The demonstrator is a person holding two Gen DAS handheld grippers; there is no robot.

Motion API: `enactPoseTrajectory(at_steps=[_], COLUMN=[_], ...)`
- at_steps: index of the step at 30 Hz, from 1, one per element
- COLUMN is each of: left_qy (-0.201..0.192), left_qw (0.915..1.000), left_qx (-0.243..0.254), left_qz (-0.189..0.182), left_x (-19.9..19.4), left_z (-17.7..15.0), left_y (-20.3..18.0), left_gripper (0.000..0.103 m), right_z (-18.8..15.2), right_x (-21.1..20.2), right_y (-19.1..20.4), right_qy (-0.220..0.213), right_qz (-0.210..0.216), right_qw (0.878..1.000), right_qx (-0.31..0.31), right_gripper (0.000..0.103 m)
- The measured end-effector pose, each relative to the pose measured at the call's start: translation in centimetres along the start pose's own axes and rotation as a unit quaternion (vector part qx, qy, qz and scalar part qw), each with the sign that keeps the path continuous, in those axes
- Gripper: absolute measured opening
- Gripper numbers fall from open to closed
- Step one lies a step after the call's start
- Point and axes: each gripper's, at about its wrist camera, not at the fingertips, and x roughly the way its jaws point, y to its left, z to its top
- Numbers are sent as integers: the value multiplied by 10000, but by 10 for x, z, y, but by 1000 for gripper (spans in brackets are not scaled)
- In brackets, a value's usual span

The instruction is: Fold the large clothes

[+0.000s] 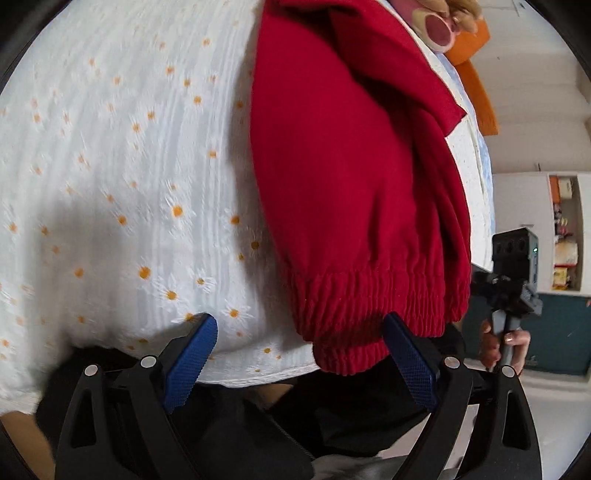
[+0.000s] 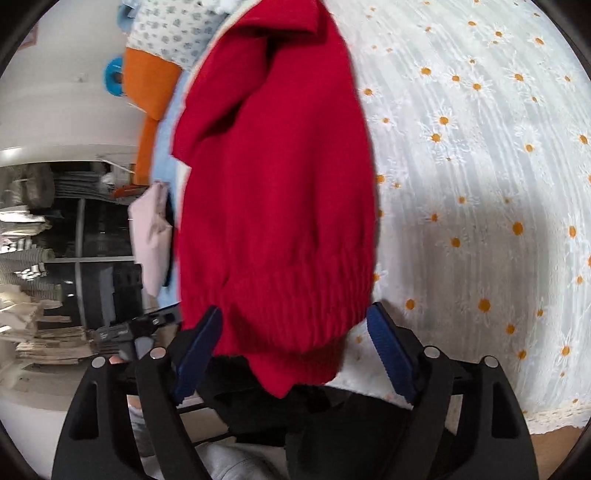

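Observation:
A red garment (image 1: 351, 177) with a gathered elastic hem lies on a white daisy-print bedcover (image 1: 129, 166), its hem at the bed's near edge. My left gripper (image 1: 301, 350) is open, its blue pads either side of the cover's edge; the hem's left end lies just inside the right pad. My right gripper (image 2: 295, 339) is open, and the red garment's (image 2: 277, 184) hem lies between its blue pads, hanging slightly over the bedcover's (image 2: 480, 184) edge. The right gripper's body also shows at the right edge of the left wrist view (image 1: 513, 273).
An orange pillow (image 1: 476, 62) and a plush toy (image 1: 439, 22) lie at the bed's far end. The orange pillow (image 2: 147, 88) and a pink cloth (image 2: 151, 236) sit by the bed side. Shelves (image 1: 565, 229) stand by the wall. Stacked items (image 2: 33, 288) fill the room beyond.

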Motion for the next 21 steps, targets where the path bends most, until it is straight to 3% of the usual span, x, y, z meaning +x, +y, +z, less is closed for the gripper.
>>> enactPoseTrajectory(at_steps=[7, 11, 17, 21], left_qy=[32, 88, 169, 281], left_qw=[9998, 9993, 9984, 9980], left_qx=[-70, 12, 143, 182], left_qz=[-175, -370, -524, -531], left_x=[5, 5, 15, 20], left_z=[0, -2, 0, 1], left_y=[-6, -16, -31, -36], left_gripper=[92, 92, 92, 92], right_z=[5, 6, 8, 7], right_x=[6, 1, 5, 3], right_y=[6, 1, -15, -16], right_qy=[145, 189, 194, 156], right_qz=[-143, 100, 114, 38], right_qw=[9997, 9992, 9985, 9988], right_qx=[107, 325, 491, 453], right_gripper=[81, 81, 79, 69])
